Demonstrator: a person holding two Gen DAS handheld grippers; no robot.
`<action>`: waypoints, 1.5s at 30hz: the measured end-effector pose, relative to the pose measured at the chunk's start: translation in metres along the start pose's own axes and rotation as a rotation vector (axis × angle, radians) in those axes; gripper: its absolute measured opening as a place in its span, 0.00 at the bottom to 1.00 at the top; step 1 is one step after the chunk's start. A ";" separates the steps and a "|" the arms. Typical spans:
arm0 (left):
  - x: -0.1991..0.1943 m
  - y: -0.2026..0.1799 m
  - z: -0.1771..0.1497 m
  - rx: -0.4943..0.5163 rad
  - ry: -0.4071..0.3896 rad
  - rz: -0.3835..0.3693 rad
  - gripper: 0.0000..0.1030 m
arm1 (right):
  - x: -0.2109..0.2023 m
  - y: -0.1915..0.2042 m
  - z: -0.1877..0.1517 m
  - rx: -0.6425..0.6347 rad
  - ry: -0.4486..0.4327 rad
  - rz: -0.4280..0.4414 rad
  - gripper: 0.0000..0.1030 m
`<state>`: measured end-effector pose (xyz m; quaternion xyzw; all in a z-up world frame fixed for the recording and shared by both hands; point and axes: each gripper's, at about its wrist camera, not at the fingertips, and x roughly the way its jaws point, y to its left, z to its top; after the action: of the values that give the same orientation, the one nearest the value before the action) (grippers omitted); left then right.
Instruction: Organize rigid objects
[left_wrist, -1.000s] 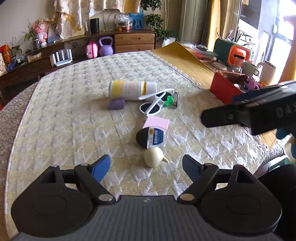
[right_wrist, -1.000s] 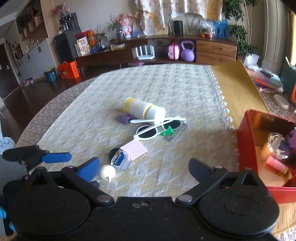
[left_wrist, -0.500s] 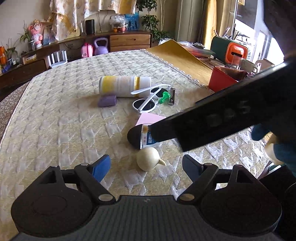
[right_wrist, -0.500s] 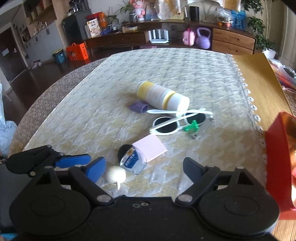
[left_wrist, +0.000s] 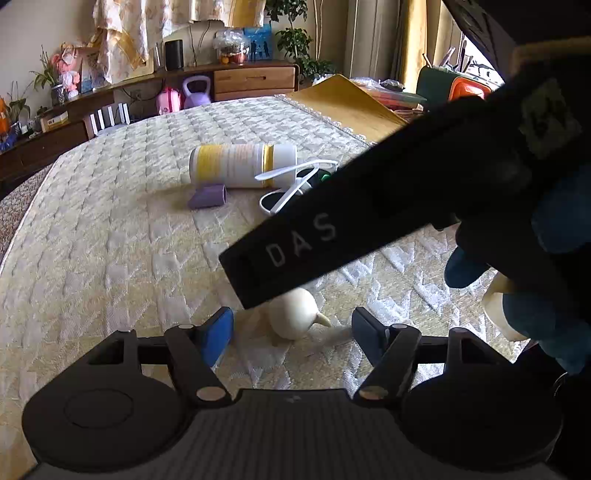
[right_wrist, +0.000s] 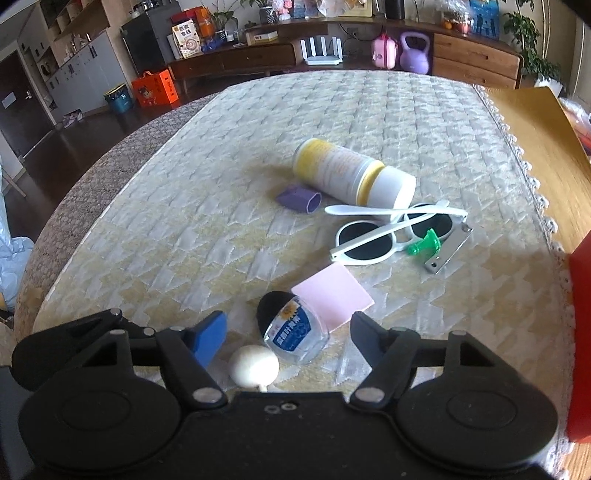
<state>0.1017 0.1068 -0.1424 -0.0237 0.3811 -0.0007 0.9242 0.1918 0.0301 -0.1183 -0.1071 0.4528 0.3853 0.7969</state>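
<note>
A cream bulb-shaped object (left_wrist: 293, 314) lies on the quilted cloth between the fingers of my left gripper (left_wrist: 291, 338). Those jaws are closing, with both pads still apart from the bulb. My right gripper (right_wrist: 288, 343) hangs over a small clear bottle (right_wrist: 295, 328) with a black cap and blue label. Its jaws are closing too, and neither pad touches the bottle. The bulb (right_wrist: 253, 365) lies just left of that bottle. In the left wrist view the right gripper's black body (left_wrist: 332, 229) crosses the frame and hides the small bottle.
Further back lie a pink pad (right_wrist: 332, 291), white sunglasses (right_wrist: 388, 236), a green pin (right_wrist: 423, 243), a metal clipper (right_wrist: 448, 251), a white and yellow bottle (right_wrist: 351, 173) on its side and a purple piece (right_wrist: 299, 197). A red box (right_wrist: 580, 332) stands at the right edge.
The right gripper has swung left and down across the left wrist view, covering the small bottle and pink pad. Both pairs of jaws have narrowed. The left gripper has sunk closer around the bulb.
</note>
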 end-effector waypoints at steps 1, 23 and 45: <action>0.000 0.001 -0.001 -0.003 0.000 -0.002 0.67 | 0.001 -0.001 0.000 0.006 0.004 0.002 0.69; -0.002 -0.005 -0.002 0.038 -0.027 0.022 0.35 | -0.002 -0.002 -0.004 0.045 -0.028 0.005 0.24; -0.010 -0.007 0.011 -0.001 -0.005 0.040 0.35 | -0.064 -0.020 -0.012 0.059 -0.185 0.018 0.14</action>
<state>0.1027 0.1002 -0.1277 -0.0164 0.3793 0.0183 0.9249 0.1798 -0.0229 -0.0769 -0.0436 0.3893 0.3873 0.8346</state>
